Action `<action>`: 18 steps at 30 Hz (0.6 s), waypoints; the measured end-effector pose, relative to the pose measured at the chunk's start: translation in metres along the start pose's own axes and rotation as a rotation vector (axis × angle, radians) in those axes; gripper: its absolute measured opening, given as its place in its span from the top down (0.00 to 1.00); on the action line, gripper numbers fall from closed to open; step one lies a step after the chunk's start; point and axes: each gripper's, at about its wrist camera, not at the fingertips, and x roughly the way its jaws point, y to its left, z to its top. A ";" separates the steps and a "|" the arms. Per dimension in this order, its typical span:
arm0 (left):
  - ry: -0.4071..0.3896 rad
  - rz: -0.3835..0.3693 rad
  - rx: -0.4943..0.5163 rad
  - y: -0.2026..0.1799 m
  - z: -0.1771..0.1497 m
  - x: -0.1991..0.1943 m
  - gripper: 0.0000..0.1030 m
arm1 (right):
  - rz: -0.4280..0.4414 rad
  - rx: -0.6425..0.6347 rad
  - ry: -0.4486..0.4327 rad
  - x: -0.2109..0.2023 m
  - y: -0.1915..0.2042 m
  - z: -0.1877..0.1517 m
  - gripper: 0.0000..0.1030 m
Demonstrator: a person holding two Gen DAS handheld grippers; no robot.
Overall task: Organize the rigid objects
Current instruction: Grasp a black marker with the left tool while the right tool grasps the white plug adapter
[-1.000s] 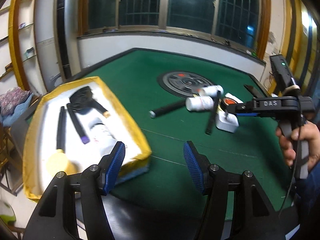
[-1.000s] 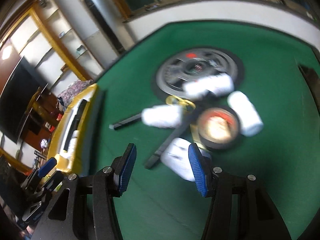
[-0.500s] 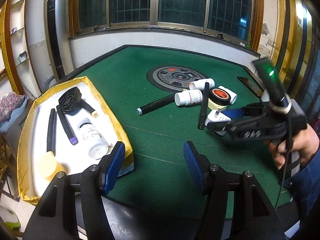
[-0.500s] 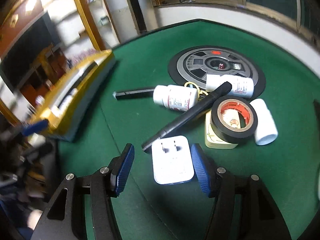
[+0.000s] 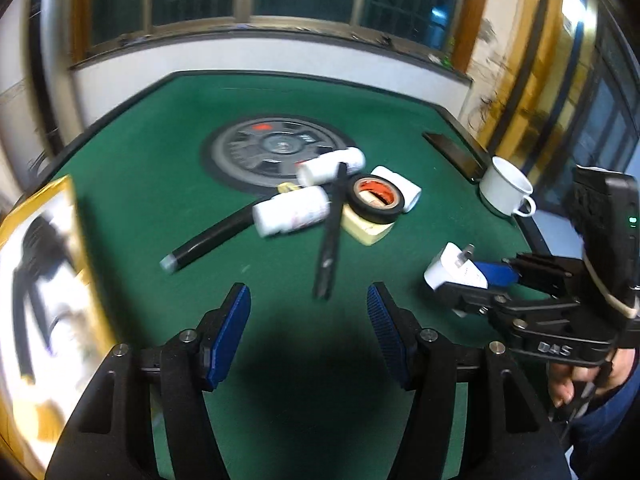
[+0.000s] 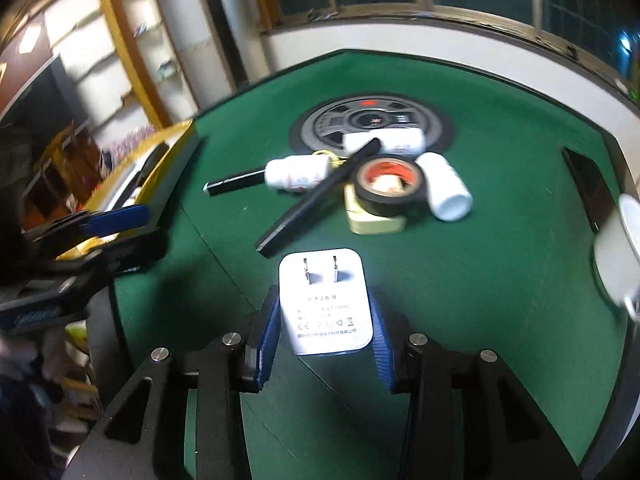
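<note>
Now, left wrist view: left gripper [image 5: 308, 326] wide, nothing held; tray [image 5: 60, 216] at left edge, blurred; clutter pile around tape roll [image 5: 376, 199] mid-table.
Right wrist view: right gripper [image 6: 323, 322] clamped on white plug adapter [image 6: 325, 300], lifted off green table [image 6: 500, 280].
Risk: likely slip, smooth casing gripped low, prongs-end overhanging; possible snag on black pen [image 6: 316, 198] during swing toward tray.

The white plug adapter [image 6: 326, 302] carries several lines of small grey print on its pronged face; only a "CE" mark at the lower left and the ending "60HZ" in one line can be made out, the rest being too fine to read. In the left wrist view, the black body of the right gripper [image 5: 460, 276] bears raised letters reading roughly "DAS".
</note>
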 end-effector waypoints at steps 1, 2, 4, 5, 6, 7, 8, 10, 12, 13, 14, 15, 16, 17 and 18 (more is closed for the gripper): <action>0.020 0.009 0.014 -0.004 0.006 0.010 0.47 | 0.013 0.036 -0.008 -0.001 -0.009 0.001 0.64; 0.046 0.016 0.024 -0.009 0.012 0.021 0.50 | 0.028 0.070 -0.012 -0.002 -0.017 0.002 0.64; 0.086 0.006 0.033 -0.014 0.022 0.036 0.52 | 0.056 0.109 -0.021 -0.003 -0.028 0.003 0.64; 0.107 0.005 0.043 -0.019 0.027 0.044 0.52 | 0.062 0.116 -0.022 -0.003 -0.030 0.004 0.64; 0.128 0.007 0.059 -0.023 0.030 0.051 0.52 | 0.068 0.119 -0.024 -0.003 -0.031 0.004 0.64; 0.143 0.020 0.079 -0.028 0.032 0.058 0.52 | 0.074 0.122 -0.025 -0.003 -0.032 0.004 0.64; 0.155 0.042 0.098 -0.033 0.035 0.066 0.52 | 0.078 0.124 -0.026 -0.003 -0.034 0.005 0.64; 0.175 0.073 0.116 -0.038 0.040 0.081 0.60 | 0.069 0.122 -0.029 -0.003 -0.034 0.004 0.64; 0.169 0.071 0.115 -0.040 0.042 0.090 0.81 | 0.064 0.122 -0.028 -0.001 -0.036 0.004 0.64; 0.157 0.077 0.107 -0.040 0.042 0.094 0.87 | 0.065 0.124 -0.031 -0.002 -0.037 0.004 0.64; 0.136 0.079 0.094 -0.039 0.041 0.094 0.87 | 0.065 0.123 -0.033 -0.002 -0.037 0.005 0.64; 0.126 0.074 0.088 -0.040 0.039 0.092 0.87 | 0.063 0.121 -0.035 -0.002 -0.037 0.004 0.64; 0.118 0.066 0.083 -0.040 0.035 0.089 0.87 | 0.059 0.120 -0.037 -0.002 -0.038 0.004 0.64; 0.110 0.054 0.067 -0.039 0.028 0.082 0.87 | 0.055 0.120 -0.040 -0.003 -0.038 0.003 0.64; 0.102 0.046 0.056 -0.039 0.023 0.077 0.87 | 0.053 0.119 -0.042 -0.005 -0.038 0.003 0.64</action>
